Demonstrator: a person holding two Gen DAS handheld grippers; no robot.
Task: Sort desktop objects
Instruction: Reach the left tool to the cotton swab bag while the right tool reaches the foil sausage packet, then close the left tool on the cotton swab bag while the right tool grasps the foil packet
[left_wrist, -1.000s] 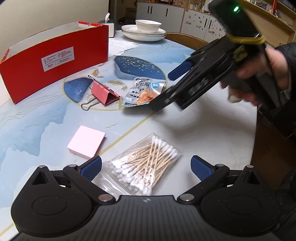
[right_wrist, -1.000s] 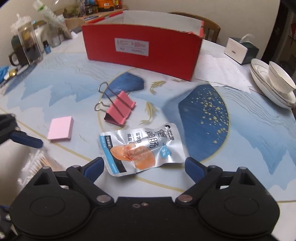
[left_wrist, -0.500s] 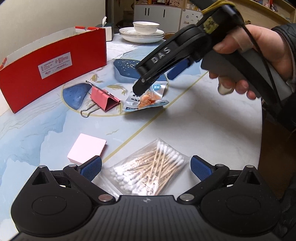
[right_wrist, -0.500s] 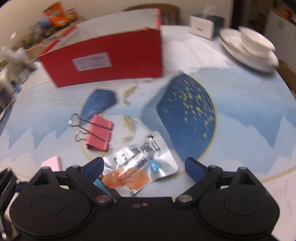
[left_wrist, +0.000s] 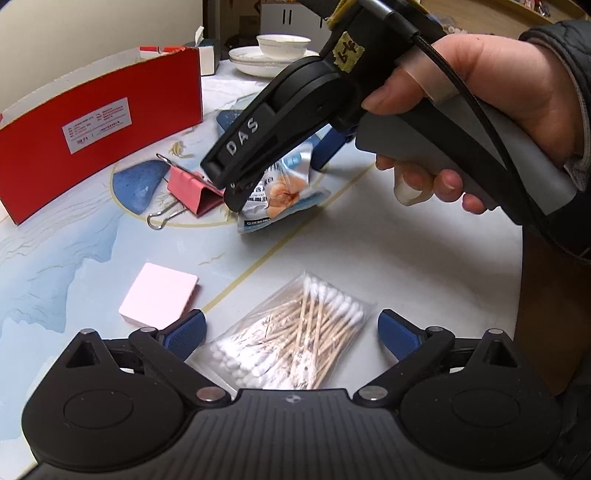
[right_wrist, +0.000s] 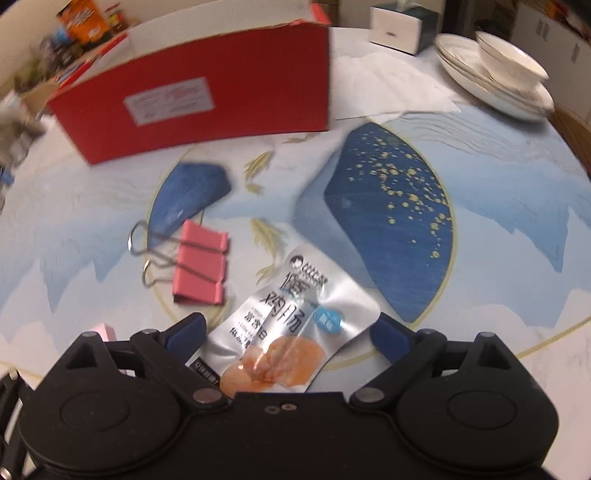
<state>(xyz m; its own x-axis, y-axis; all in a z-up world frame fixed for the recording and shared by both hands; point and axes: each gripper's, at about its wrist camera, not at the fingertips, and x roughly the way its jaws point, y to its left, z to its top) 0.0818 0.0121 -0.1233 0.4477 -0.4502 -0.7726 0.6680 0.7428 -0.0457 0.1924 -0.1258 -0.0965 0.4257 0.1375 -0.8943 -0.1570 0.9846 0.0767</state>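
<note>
On the table, the right gripper straddles a silver snack pouch, its blue pads set wide to either side; from the left wrist view the pouch looks tilted up off the surface against the gripper (whether a pad actually touches it, I cannot tell). Just beside the pouch lies a pink binder clip, with a red box beyond. The left gripper hangs with its jaws wide over a bag of cotton swabs; a pink notepad sits near its left pad.
</note>
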